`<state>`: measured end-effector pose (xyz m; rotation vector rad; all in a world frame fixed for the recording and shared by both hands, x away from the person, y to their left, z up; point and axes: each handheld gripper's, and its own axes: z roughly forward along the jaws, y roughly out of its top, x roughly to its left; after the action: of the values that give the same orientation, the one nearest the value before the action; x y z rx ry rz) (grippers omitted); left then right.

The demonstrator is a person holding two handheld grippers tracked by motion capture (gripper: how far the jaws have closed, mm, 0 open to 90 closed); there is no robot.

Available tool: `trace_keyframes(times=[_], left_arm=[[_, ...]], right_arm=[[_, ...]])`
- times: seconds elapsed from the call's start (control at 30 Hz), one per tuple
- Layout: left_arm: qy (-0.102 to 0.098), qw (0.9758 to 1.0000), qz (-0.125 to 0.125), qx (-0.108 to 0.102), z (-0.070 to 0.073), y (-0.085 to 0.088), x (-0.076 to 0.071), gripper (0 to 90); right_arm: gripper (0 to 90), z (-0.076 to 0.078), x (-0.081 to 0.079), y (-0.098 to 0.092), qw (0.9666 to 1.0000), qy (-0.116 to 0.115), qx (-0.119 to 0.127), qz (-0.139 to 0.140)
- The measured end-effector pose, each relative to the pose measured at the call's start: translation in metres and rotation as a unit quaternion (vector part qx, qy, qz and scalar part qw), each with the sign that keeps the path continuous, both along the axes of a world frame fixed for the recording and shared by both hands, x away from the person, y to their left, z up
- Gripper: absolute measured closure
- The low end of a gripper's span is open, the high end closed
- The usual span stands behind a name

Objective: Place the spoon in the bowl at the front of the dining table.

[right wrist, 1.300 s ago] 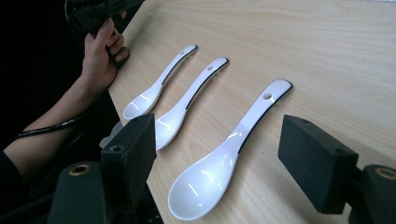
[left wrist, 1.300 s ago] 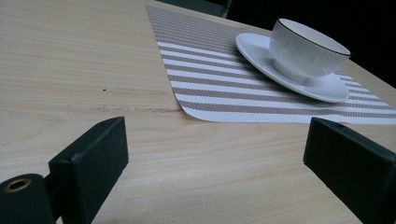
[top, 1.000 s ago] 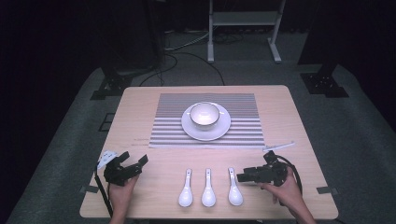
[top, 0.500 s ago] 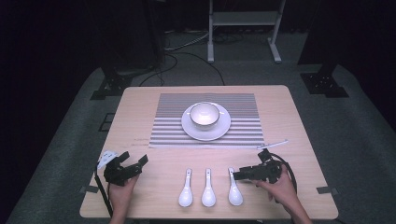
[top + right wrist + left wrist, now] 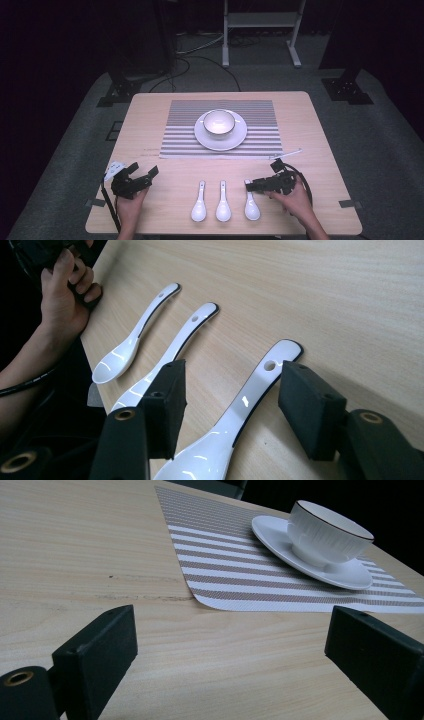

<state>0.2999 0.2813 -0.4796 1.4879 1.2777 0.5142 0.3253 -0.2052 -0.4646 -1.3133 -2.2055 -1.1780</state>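
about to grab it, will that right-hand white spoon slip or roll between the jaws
Probably slippery: the right spoon is glossy, with bright glare, and looks ceramic, so likely stiff and chippable. Its handle is narrow and curved, so it may twist between the open right gripper jaws straddling it.

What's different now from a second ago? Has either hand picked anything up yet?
The right gripper has moved left, toward the rightmost spoon. Its open jaws now sit on either side of that spoon's handle, but nothing is taken hold of yet. The left gripper, the other two spoons, and the bowl on its saucer stayed put.
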Motion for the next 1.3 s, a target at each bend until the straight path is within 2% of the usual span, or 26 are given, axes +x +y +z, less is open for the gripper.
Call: trace_keyframes(times=[0.13, 0.33, 0.73, 1.0, 1.1, 1.3], left_arm=[[0.0, 1.0, 0.0, 0.0, 0.0, 0.0, 0.0, 5.3], [0.0, 1.0, 0.0, -0.001, 0.0, 0.0, 0.0, 5.3], [-0.001, 1.0, 0.0, 0.0, 0.0, 0.0, 0.0, 5.3], [-0.002, 1.0, 0.001, -0.001, 0.0, 0.0, 0.0, 5.3], [-0.001, 1.0, 0.0, -0.001, 0.0, 0.0, 0.0, 5.3], [-0.001, 1.0, 0.0, -0.001, 0.0, 0.0, 0.0, 5.3]], right_arm=[[47.2, -0.002, 0.002, 0.002, 1.0, 0.001, -0.005, -0.001], [52.3, -0.006, 0.004, 0.006, 0.9996, 0.003, -0.026, -0.01], [56.5, -0.006, 0.006, 0.008, 0.9989, 0.0, -0.041, -0.02], [59.3, -0.005, 0.005, 0.016, 0.9974, -0.014, -0.069, -0.018], [63.6, -0.004, 0.005, 0.019, 0.9959, -0.02, -0.087, -0.015], [64.5, -0.001, 0.004, 0.025, 0.9937, -0.026, -0.108, -0.015]])
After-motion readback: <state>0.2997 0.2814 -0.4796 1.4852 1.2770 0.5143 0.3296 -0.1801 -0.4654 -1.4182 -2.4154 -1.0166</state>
